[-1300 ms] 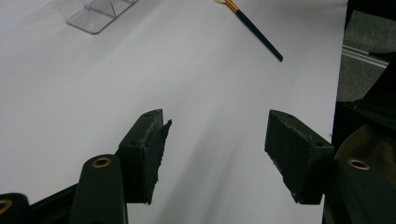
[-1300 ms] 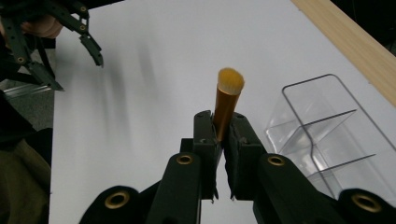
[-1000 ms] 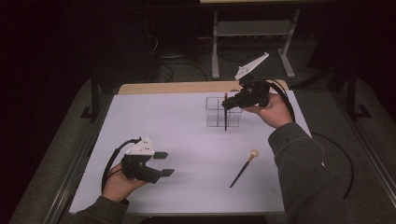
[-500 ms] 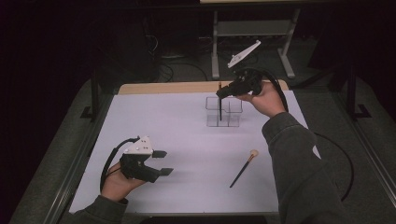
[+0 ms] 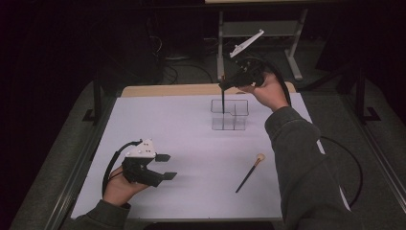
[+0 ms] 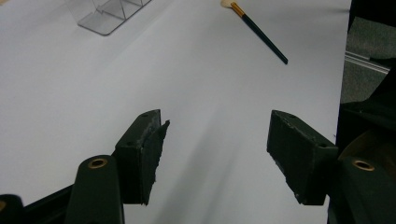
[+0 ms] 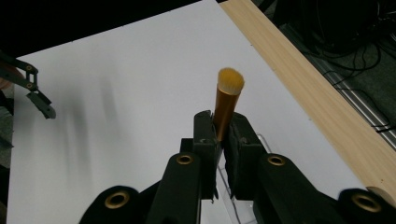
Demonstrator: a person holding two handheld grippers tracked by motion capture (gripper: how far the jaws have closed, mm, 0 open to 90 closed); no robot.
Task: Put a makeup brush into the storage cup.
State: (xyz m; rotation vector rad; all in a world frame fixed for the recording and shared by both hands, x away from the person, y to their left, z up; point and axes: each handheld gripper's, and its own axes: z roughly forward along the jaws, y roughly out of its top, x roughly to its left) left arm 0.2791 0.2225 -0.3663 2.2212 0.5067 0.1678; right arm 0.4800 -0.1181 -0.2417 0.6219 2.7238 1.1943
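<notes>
Two brushes were in view. The right hand-held gripper point(image 5: 224, 86) was clamped on the first brush point(image 7: 228, 105), jaws closed on its orange ferrule just under the bristle tip. The brush hung upright, its dark handle point(image 5: 223, 99) reaching down into the rear compartment of the clear organiser point(image 5: 230, 115) directly below the gripper. The left hand-held gripper point(image 5: 165, 166) was held low over the white desk point(image 5: 191, 143) with its jaws wide apart and nothing between them. The second brush point(image 5: 249, 173) lay flat on the desk, well apart from the left gripper, to its right.
</notes>
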